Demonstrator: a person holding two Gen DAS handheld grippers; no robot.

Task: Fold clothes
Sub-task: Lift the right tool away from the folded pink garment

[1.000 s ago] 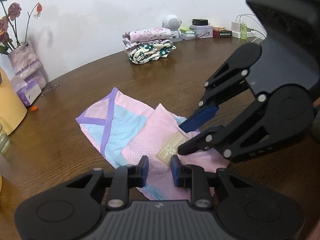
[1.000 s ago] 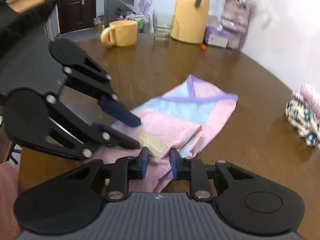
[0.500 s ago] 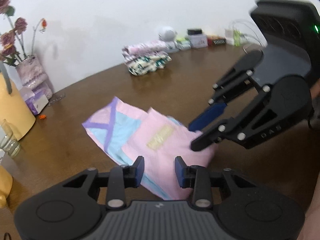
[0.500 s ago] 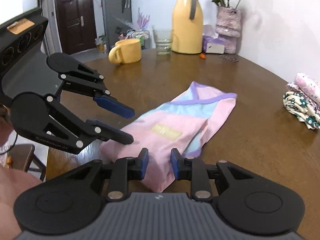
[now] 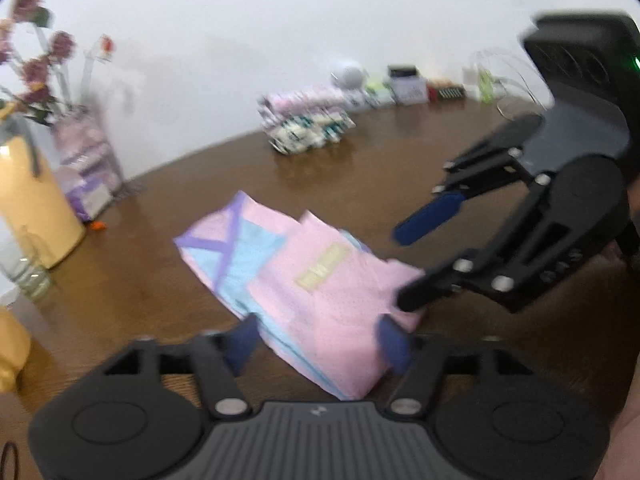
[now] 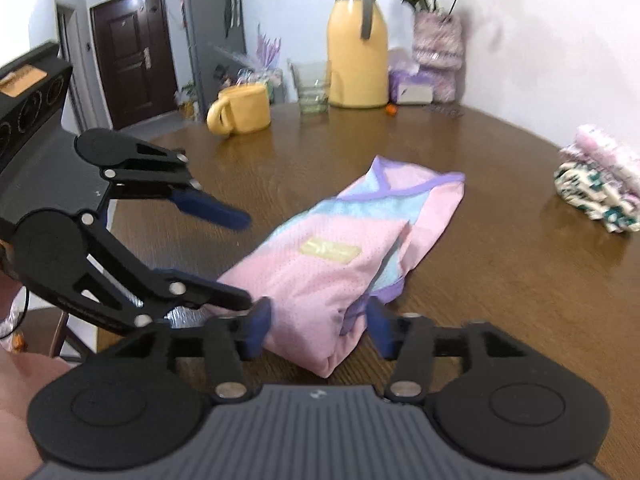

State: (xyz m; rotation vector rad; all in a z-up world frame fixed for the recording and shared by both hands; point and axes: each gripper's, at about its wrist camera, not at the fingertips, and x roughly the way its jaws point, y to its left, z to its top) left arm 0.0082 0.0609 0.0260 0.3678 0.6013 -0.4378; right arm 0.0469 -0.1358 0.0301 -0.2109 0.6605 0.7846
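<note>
1. Both pairs of jaws, nearly closed a second ago, are now opening; the left hand-held gripper [image 5: 318,342] and right hand-held gripper [image 6: 318,326] straddle the folded pink garment [image 6: 320,268] without pinching it.
2. It lies on the tabletop [image 6: 500,280].
3. Only the right view shows the yellow mug [image 6: 242,114].

A home: wooden dining table [image 6: 500,280], front door [image 6: 132,56].

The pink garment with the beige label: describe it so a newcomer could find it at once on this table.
On the round wooden table, look near the front edge, just ahead of the two grippers. There lies the pink garment, folded into a long strip with pale blue panels and purple trim. Unlike the floral folded pile by the wall, it carries a small beige label on top.
</note>
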